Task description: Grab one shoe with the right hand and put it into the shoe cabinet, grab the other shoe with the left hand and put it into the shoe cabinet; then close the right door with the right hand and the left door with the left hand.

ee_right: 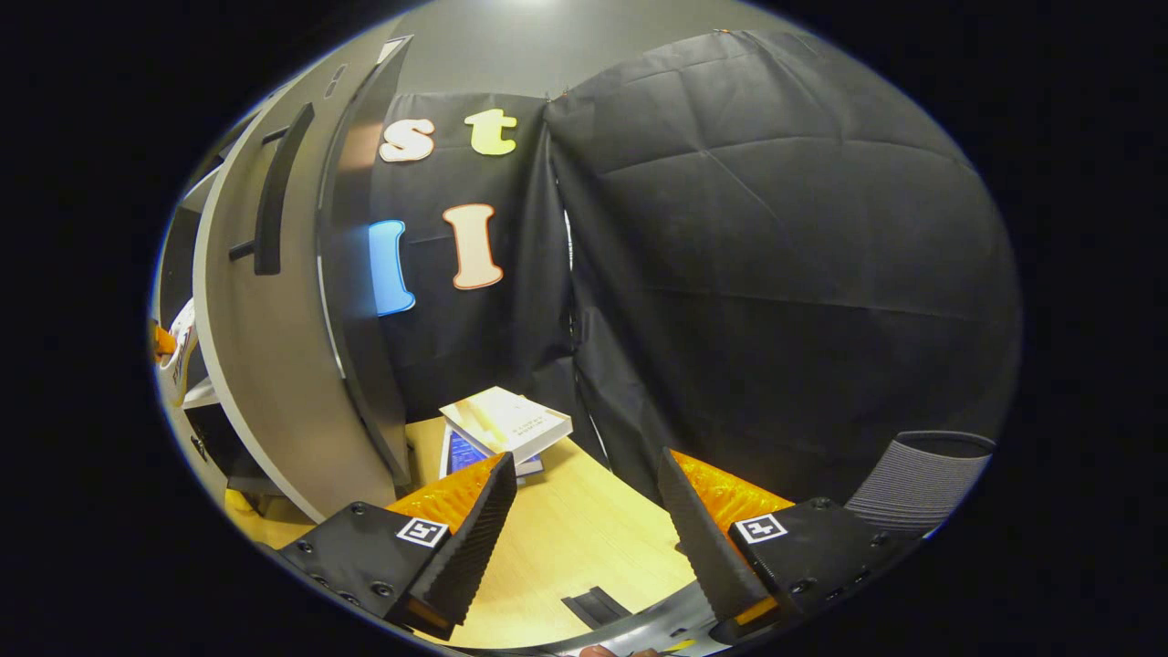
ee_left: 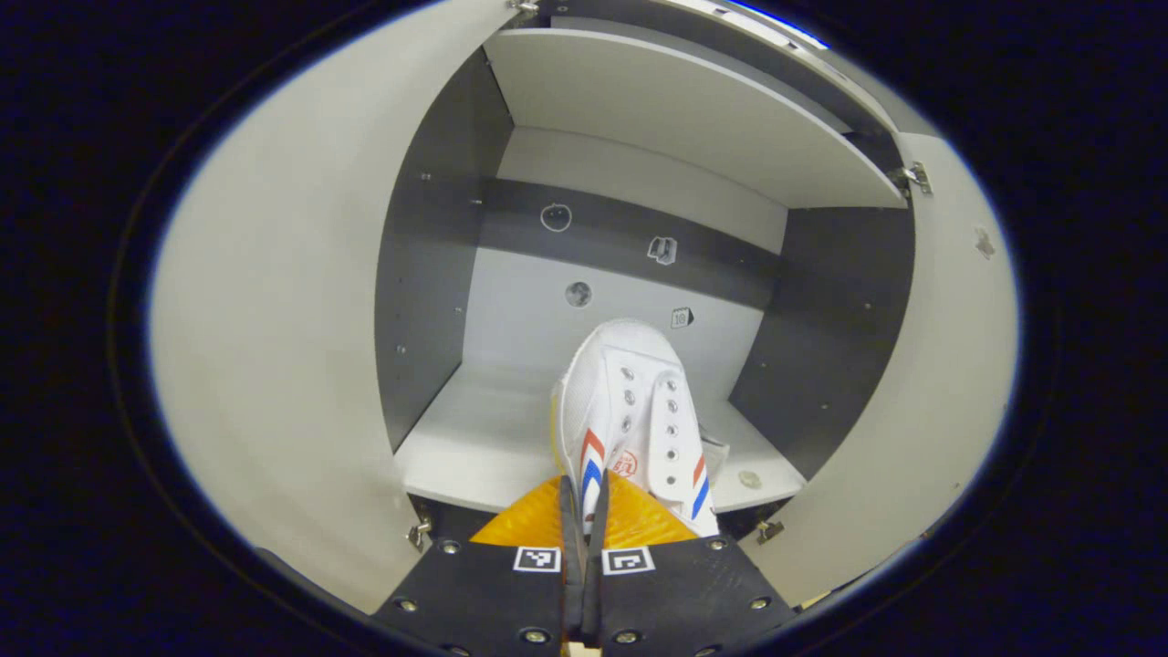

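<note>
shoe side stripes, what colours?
Red and blue stripes on the white shoe; left gripper view.

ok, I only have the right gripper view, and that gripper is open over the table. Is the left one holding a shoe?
Observer: Yes. The left gripper is shut on the rim of a white shoe.
Operator: Is it inside yet?
Observer: The toe points in over the lower shelf. I can't tell if it's resting on it.
Operator: Closed up at all?
Observer: No. The left-hand door and right-hand door both stand open.
</note>
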A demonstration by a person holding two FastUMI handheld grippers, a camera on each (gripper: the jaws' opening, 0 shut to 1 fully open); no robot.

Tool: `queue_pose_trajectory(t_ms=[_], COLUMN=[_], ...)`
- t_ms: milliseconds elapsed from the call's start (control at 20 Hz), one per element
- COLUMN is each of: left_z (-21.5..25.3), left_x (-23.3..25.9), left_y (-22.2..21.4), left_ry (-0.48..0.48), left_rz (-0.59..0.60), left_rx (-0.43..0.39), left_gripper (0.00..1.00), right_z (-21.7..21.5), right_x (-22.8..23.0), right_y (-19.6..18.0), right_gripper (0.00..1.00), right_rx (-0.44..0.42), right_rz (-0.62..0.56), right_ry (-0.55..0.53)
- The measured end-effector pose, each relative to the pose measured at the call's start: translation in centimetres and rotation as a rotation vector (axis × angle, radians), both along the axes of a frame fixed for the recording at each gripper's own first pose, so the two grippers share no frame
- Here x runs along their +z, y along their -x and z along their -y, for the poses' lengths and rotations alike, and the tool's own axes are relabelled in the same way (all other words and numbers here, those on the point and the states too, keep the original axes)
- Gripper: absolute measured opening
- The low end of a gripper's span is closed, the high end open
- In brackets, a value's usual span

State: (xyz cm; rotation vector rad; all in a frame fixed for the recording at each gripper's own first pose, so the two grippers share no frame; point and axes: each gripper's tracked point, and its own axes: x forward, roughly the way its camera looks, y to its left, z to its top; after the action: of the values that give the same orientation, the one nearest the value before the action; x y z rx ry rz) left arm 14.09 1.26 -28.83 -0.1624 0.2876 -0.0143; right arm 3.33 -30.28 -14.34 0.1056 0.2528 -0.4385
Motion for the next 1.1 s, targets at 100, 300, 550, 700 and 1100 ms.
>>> queue_pose_trajectory(t_ms=[100,300,550,700,1100], left_z=[0.0,-0.2,-0.1,-0.5,-0.3], left_x=[0.0,0.3,0.2,0.3,0.2], left_y=[0.0,0.3,0.3,0.6,0.0], left_ry=[0.031,0.046,0.038,0.023,-0.008], left_rz=[0.012,0.017,-0.054,-0.083,-0.080], left_rx=[0.008,0.027,0.012,-0.003,-0.006], left_gripper=[0.00,0.02,0.01,0.02,0.13], right_z=[0.8,2.7,3.9,4.1,3.5], right_x=[-0.1,0.5,0.7,1.3,1.0], right_y=[0.7,1.6,1.7,1.5,1.0], right_gripper=[0.98,0.98,0.98,0.98,0.98], right_rx=[-0.025,-0.081,-0.123,-0.133,-0.123], right_rz=[-0.002,0.010,0.017,0.031,0.022], right_ry=[-0.006,-0.009,-0.023,-0.015,-0.016])
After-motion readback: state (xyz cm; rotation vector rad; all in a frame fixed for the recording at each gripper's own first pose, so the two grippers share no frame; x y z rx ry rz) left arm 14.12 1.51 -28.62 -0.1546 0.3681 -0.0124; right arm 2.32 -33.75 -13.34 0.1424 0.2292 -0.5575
